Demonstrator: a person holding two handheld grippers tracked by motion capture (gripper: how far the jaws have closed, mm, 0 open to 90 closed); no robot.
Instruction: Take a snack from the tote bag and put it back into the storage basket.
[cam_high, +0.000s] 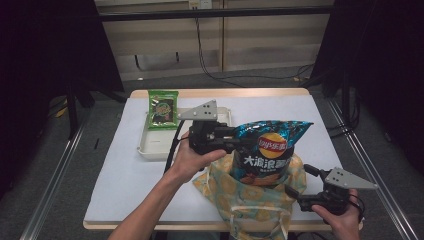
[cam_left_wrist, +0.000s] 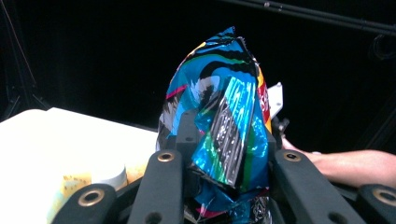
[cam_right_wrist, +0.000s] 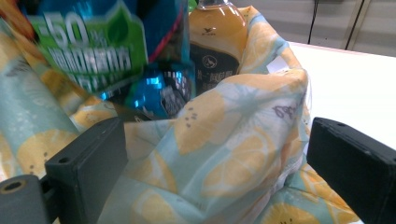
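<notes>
The left gripper (cam_high: 235, 142) has its fingers clamped on the upper side of the blue chip bag (cam_high: 267, 150), which stands half inside the lemon-print tote (cam_high: 250, 197) — a grip for moving it through the mouth. The right gripper (cam_high: 295, 182), fingers apart, straddles the tote's rim — apparently to steady it.

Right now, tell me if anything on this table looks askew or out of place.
The blue chip bag stands only half inside the lemon-print cloth bag, most of it sticking out above the rim, pinched by the left gripper. The green snack packet overhangs the white tray.
</notes>
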